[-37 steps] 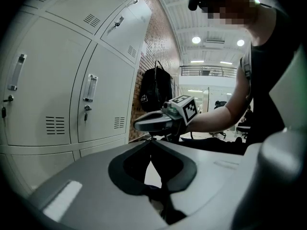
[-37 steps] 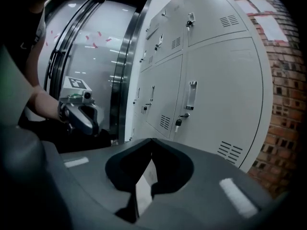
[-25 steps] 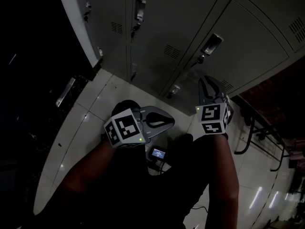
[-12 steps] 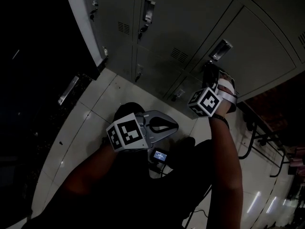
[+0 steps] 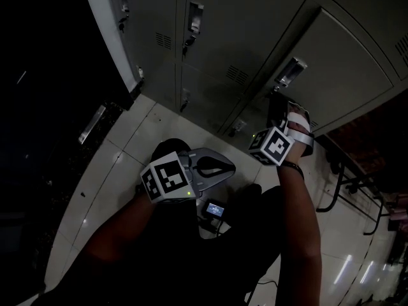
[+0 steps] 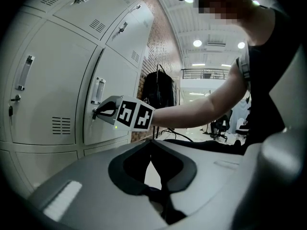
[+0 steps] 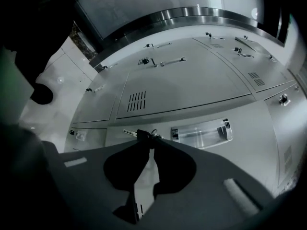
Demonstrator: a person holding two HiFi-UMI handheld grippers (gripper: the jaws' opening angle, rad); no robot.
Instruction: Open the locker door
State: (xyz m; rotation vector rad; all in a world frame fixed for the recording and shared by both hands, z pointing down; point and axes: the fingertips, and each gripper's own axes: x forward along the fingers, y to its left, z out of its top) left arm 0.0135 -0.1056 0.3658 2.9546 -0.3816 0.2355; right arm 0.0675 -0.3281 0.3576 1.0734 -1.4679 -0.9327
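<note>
The grey locker door [image 5: 347, 59] has a metal recessed handle [image 5: 290, 71] with a key below it. In the right gripper view the handle [image 7: 201, 131] lies just right of the black-headed key [image 7: 143, 134], which hangs from the lock on a ring. My right gripper [image 7: 149, 142] is closing, and its tips pinch the key's head. The head view shows the right gripper [image 5: 275, 104] up against the door under the handle. My left gripper [image 5: 233, 166] hangs lower over the floor, shut and empty. The left gripper view shows the right gripper [image 6: 96, 113] at the lock.
More closed lockers [image 5: 217, 24] with handles and keys flank the door. White floor tiles [image 5: 121, 145] lie below. A small lit device [image 5: 212, 208] sits by my legs. A black metal frame [image 5: 344, 177] stands to the right, and a dark bag [image 6: 160, 87] hangs beyond the lockers.
My right gripper rose from below the handle to the lock, opened wide on the way, then closed around the key. The left gripper barely moved.
</note>
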